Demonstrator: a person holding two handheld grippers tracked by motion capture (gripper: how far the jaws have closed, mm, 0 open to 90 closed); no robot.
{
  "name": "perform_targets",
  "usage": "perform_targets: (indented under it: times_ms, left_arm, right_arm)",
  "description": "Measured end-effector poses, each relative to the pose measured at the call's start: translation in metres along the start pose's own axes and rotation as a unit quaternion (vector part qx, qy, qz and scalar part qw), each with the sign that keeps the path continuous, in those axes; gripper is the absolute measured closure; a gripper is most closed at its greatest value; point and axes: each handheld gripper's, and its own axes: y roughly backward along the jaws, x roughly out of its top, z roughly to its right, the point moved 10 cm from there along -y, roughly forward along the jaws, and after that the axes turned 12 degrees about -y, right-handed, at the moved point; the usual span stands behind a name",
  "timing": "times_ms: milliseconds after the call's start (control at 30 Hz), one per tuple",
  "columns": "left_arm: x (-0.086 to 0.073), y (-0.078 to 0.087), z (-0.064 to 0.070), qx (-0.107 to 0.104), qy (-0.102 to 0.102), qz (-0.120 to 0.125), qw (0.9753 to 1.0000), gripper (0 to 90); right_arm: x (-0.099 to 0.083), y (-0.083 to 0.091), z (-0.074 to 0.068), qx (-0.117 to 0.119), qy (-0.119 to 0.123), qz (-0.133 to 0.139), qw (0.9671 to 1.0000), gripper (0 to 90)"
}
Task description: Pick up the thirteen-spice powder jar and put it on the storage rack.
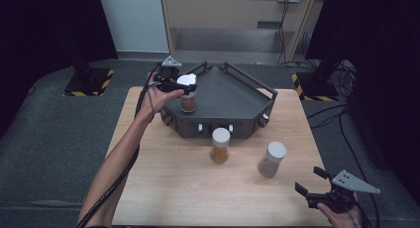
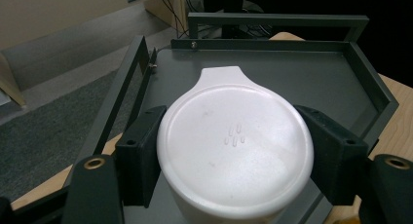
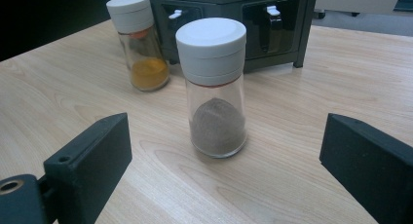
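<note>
Currently one spice jar (image 1: pixel 188 100) stands on the dark metal tray (image 1: pixel 233 96), its smooth white plastic lid (image 2: pixel 234 148) clamped between the left tongs (image 1: pixel 184 87). Two jars remain on the wooden bench (image 1: pixel 163 188): the orange-powder jar (image 1: pixel 220 145) and the grey-powder jar (image 3: pixel 214 87), both clear glass cylinders. The right tongs (image 3: pixel 229 165) stand wide open, facing the grey-powder jar. By appearance, roughly one third is complete.

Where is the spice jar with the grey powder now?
In the high view, the grey-powder jar stands upright on the table's right half, beside the yellow-powder jar and in front of the dark rack. The right gripper is nearby with its jaws open.
</note>
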Motion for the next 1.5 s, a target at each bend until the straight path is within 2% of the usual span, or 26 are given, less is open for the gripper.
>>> perform_targets:
  times_ms: [267,667,733,800,867,1000,1267,1367,1433,1500]
  left_arm:
    - [0.0,-0.001,0.002,-0.001,-0.009,0.002,1.0,29.9]
    - [-0.002,0.0,0.002,0.005,-0.009,0.008,0.9999,29.1]
    - [0.0,0.001,0.003,0.011,-0.001,0.007,0.9999,23.3]
    - [0.002,0.002,0.003,0.015,-0.002,0.008,0.9999,18.9]
    - [0.004,0.003,0.004,0.014,-0.002,0.009,0.9999,15.9]
    - [0.007,0.009,0.004,0.025,-0.002,0.011,0.9996,11.3]
    - [0.014,0.023,0.003,0.027,-0.001,0.035,0.999,8.9]
    - [0.017,0.03,0.006,0.027,-0.009,0.052,0.9982,8.4]
    - [0.019,0.032,0.009,0.028,-0.02,0.049,0.9982,8.3]
    - [0.02,0.036,0.01,0.026,-0.021,0.057,0.9978,8.1]
  right_arm:
    - [0.0,-0.001,0.0,0.001,0.001,0.0,1.0,5.3]
    - [0.0,0.0,0.0,0.001,0.001,0.0,1.0,5.3]
    - [0.0,0.0,0.0,0.001,0.004,0.0,1.0,5.3]
    - [0.0,0.0,0.0,0.001,0.003,0.0,1.0,5.3]
    - [0.0,0.0,0.0,0.0,0.003,0.0,1.0,5.3]
    - [0.0,0.0,0.0,0.0,0.003,0.001,1.0,5.3]
    - [0.0,0.0,-0.001,0.002,0.003,0.0,1.0,5.3]
    - [0.0,0.0,-0.001,0.001,0.002,0.0,1.0,5.3]
    - [0.0,0.0,-0.001,0.001,0.002,-0.001,1.0,5.3]
    - [0.0,0.0,-0.001,0.001,0.003,0.0,1.0,5.3]
